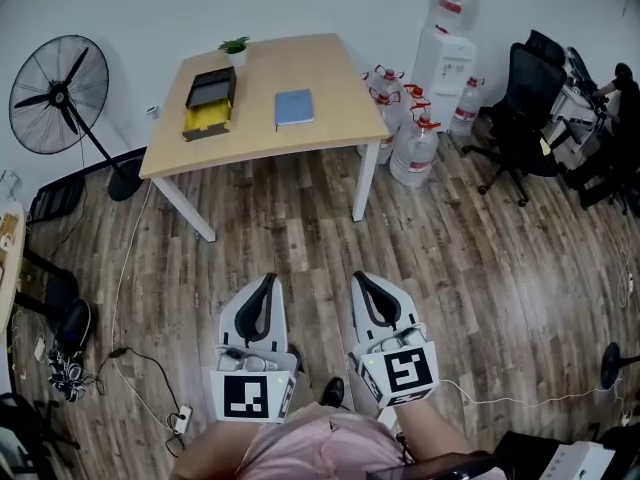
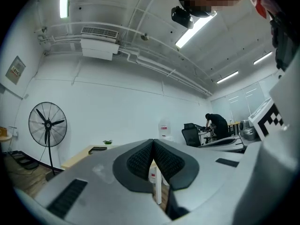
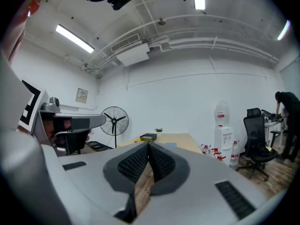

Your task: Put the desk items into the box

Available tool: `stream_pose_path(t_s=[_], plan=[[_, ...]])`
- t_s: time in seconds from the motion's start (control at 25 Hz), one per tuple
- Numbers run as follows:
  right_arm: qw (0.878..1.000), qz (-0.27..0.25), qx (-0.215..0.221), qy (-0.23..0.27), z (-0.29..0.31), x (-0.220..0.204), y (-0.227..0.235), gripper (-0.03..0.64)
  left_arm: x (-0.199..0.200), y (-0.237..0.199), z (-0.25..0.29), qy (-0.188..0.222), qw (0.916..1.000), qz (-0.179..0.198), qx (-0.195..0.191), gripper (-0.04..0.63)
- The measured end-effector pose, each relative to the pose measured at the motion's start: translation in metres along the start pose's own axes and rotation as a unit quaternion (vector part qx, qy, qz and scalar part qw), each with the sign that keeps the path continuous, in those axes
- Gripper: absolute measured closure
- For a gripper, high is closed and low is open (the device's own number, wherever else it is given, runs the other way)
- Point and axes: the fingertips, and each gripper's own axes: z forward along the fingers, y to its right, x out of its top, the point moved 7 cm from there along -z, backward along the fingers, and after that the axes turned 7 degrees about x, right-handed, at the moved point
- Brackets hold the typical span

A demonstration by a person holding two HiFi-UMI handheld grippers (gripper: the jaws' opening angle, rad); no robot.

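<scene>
Room: office with a wood floor (image 1: 300, 218); a fan (image 1: 60, 93) stands at the left, well apart from the grippers.
Left gripper (image 1: 265, 280): clenched, pads meeting at the tip, nothing between them; held low over the floor, close to the person.
Right gripper (image 1: 362, 278): likewise closed and empty, just beside the left one, tip pointing forward.
Desk (image 1: 330, 118): well ahead of both grippers, across open floor; neither can reach it from where they hang.
Notebook (image 1: 294, 107): flat near the desk's middle, almost straight ahead, slightly toward the left gripper's side; its long axis runs away from the person.
Box (image 1: 210, 98): on the desk's left part, near the notebook but apart from it; nothing visible inside.
Plant (image 1: 235, 48): at the far edge, just behind the box.
Stage: not yet begun, by my reading; the approach comes first, and the left gripper looks marginally nearer both the box and the notebook.
</scene>
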Motion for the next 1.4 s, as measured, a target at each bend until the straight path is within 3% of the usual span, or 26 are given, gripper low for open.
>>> stream_pose_path(t_s=[0.24, 0.4, 0.92, 1.16, 1.4], plan=[[1.0, -0.002, 0.01, -0.01, 0.045, -0.008, 0.022, 0.614, -0.022, -0.019, 0.041, -0.013, 0.9998, -0.008, 0.011, 0.584], [0.999, 0.004, 0.033, -0.015, 0.09, -0.011, 0.039, 0.506, -0.035, -0.038, 0.087, -0.022, 0.9994, -0.022, 0.014, 0.584], [1.0, -0.002, 0.007, -0.001, 0.261, 0.021, 0.1, 0.499, -0.034, -0.134, 0.247, 0.005, 0.9998, -0.019, 0.0, 0.584], [1.0, -0.019, -0.007, 0.008, 0.3, 0.04, 0.118, 0.5, -0.028, -0.156, 0.292, 0.029, 0.9995, -0.009, -0.006, 0.584], [1.0, -0.017, -0.025, -0.002, 0.318, 0.034, 0.14, 0.503, -0.045, -0.155, 0.323, 0.01, 0.9995, -0.021, -0.021, 0.584]])
